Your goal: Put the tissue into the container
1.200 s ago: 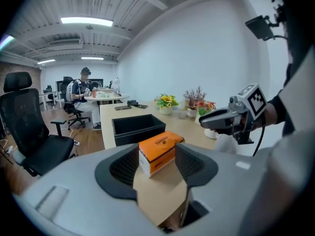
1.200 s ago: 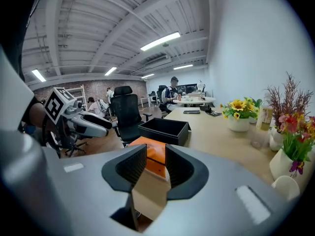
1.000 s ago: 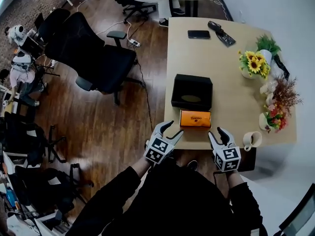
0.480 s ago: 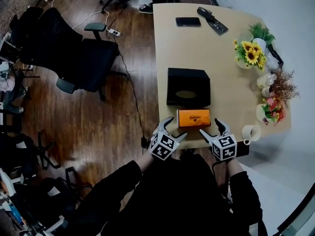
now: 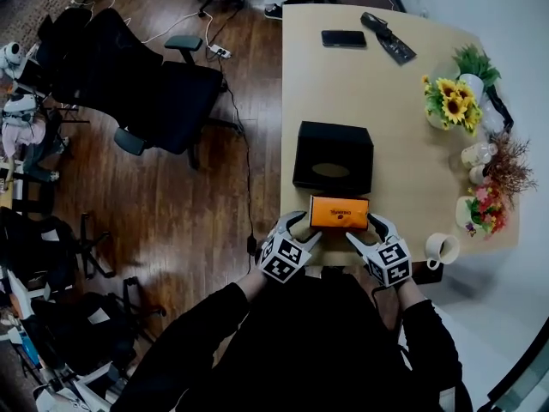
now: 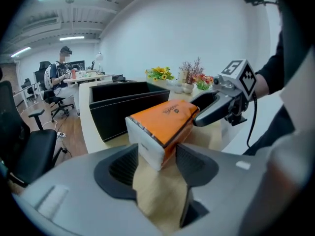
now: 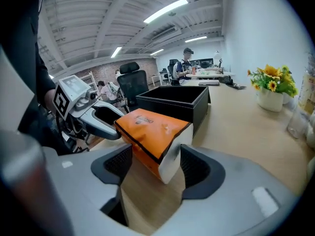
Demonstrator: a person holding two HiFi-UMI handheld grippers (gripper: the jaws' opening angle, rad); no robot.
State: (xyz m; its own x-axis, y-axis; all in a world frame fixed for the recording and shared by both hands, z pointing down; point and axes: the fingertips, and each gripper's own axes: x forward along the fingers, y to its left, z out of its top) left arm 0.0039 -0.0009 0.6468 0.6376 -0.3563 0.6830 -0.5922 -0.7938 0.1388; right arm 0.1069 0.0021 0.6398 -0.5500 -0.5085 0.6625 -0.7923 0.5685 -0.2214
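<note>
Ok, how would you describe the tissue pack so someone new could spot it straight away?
On the long pale wooden table, find the open black container toward the person's end. Just in front of it, nearer the person, lies the tissue pack, with the jaws of the left gripper and right gripper closing around its ends. It is the only bright orange block with white ends.

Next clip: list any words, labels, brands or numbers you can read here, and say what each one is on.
No text can be read in any view.
orange tissue pack: one short line of dark print on its top face, too blurred to read from the head view or either gripper view.
black container: no print visible.
phone: dark, nothing legible.
</note>
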